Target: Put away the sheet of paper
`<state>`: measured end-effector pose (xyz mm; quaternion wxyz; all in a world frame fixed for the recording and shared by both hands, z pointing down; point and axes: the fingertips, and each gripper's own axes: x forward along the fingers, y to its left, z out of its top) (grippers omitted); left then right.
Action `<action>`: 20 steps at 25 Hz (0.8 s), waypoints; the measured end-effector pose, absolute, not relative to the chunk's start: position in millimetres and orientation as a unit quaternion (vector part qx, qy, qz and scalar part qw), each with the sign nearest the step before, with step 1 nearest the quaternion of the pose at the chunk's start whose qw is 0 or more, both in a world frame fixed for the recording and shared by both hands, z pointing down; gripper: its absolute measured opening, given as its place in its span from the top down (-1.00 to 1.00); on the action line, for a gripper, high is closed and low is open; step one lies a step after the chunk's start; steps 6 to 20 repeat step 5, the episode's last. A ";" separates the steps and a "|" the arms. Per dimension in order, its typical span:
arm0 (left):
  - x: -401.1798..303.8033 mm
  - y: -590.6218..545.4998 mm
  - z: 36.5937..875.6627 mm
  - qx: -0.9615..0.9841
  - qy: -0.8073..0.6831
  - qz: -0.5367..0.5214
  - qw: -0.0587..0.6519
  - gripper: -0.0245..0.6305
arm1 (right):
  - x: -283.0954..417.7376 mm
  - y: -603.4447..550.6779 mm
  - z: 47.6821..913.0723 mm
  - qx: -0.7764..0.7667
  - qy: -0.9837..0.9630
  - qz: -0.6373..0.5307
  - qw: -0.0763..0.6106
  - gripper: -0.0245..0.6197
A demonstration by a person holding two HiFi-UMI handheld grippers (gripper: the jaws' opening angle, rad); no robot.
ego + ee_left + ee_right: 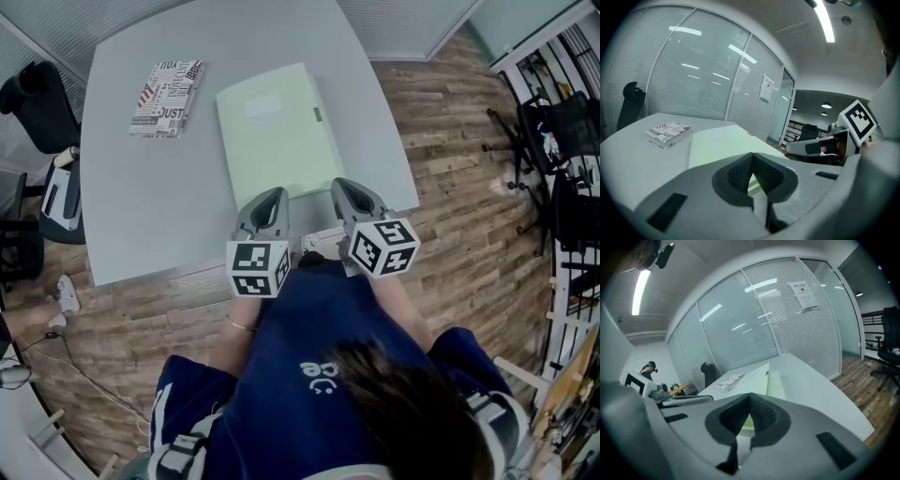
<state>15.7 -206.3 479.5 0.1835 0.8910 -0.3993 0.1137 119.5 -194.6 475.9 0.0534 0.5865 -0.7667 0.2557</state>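
Note:
A pale green folder (277, 131) with a white label lies closed on the grey table (141, 216), its near edge toward me. It also shows in the left gripper view (722, 140) and the right gripper view (761, 380). My left gripper (274, 195) hovers at the folder's near left corner, jaws shut tip to tip (750, 157) with nothing seen between them. My right gripper (343, 185) is at the near right corner, also shut (750, 397) and empty. No loose sheet of paper is visible.
A black-and-white printed book (167, 97) lies on the table left of the folder. Black office chairs (37, 103) stand left of the table, more chairs and racks (562, 131) at the right on the wooden floor. Frosted glass walls lie beyond the table.

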 end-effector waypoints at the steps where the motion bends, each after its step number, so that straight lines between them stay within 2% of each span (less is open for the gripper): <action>1: 15.4 -206.4 479.1 0.891 -0.400 0.113 0.184 0.91 | 120.1 -193.9 476.4 0.587 -0.767 0.254 0.056 0.90; 20: 14.6 -205.8 478.0 0.890 -0.403 0.111 0.185 0.91 | 122.9 -190.2 477.9 0.589 -0.767 0.246 0.064 0.90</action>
